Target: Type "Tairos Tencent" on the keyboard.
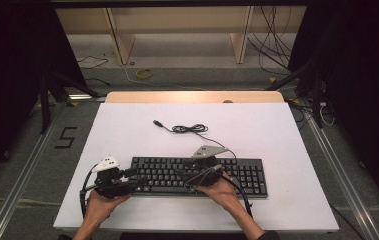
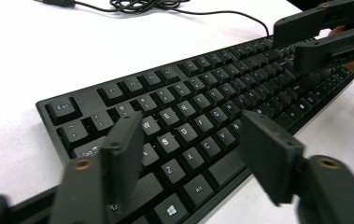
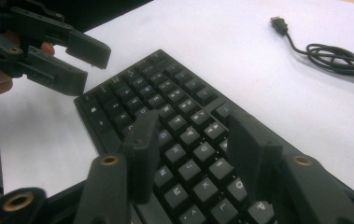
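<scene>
The black keyboard (image 1: 197, 176) lies flat on the white desk (image 1: 127, 135), its long side toward the person, and it serves as the landmark here. The left gripper (image 1: 133, 176) hovers over the keyboard's left end; its jaws stand apart with only keys beneath them, gripping nothing. The right gripper (image 1: 189, 176) hangs above the keyboard's middle, jaws likewise parted and empty. In the left gripper view the keyboard (image 2: 202, 121) runs away toward the other gripper (image 2: 324, 39), and the right gripper view shows its key rows (image 3: 174, 135) just under the jaws.

The likely trouble, as I judge it: the keyboard is wide, shallow and hard-edged, so jaws closing on keycaps rather than on the frame could depress or pop loose a cap instead of taking hold. A grip at one end only would let the long body swing or tip. The smooth matte plastic frame offers little bite, and the slick desk lets the whole board slide if it is pushed rather than pinched.

Behind the keyboard, its thin cable (image 1: 192, 129) lies in a loose coil and ends in a plug (image 1: 158, 122); lifting or dragging the board could pull that coil taut or snag it.

The keycaps are low, square, slightly dished, with pale legends; the jaws are flat, blocky black plastic.
</scene>
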{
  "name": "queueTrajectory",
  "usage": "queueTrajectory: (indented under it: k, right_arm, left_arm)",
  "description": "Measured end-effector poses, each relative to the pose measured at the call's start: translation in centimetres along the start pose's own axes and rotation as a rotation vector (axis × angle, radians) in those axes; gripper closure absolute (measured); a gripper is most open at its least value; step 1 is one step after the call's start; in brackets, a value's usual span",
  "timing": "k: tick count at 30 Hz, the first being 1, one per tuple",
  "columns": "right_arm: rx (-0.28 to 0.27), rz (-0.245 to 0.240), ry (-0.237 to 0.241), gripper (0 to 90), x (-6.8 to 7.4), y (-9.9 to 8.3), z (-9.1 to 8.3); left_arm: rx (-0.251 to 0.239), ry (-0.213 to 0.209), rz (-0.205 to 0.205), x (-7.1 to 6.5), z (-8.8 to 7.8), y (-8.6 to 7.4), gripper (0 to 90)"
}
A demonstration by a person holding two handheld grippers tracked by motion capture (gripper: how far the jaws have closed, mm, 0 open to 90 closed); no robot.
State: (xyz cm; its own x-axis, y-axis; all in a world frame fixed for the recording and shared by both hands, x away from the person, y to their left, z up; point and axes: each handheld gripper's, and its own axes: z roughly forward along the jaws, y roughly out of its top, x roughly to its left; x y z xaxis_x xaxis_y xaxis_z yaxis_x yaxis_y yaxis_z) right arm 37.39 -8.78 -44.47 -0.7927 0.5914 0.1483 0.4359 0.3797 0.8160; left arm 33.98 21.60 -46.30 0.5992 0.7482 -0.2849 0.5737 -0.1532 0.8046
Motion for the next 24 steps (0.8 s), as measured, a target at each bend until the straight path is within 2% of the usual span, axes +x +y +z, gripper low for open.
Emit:
queueTrajectory:
  k: [7, 14, 24]
  right_arm:
    - [0.024, -0.003, 0.003, 63.1, 0.1, 0.6, 1.2]
    - [0.045, -0.003, 0.016, 73.3, 0.3, 1.1, 2.4]
    - [0.087, 0.005, 0.023, 85.7, 0.4, 1.7, 4.3]
  left_arm:
    - [0.015, 0.008, 0.001, 0.3, -0.2, 0.0, 56.7]
    - [0.056, 0.021, 0.032, 0.3, -0.2, -0.1, 72.7]
    - [0.101, 0.056, 0.031, 0.7, -0.1, -0.2, 87.1]
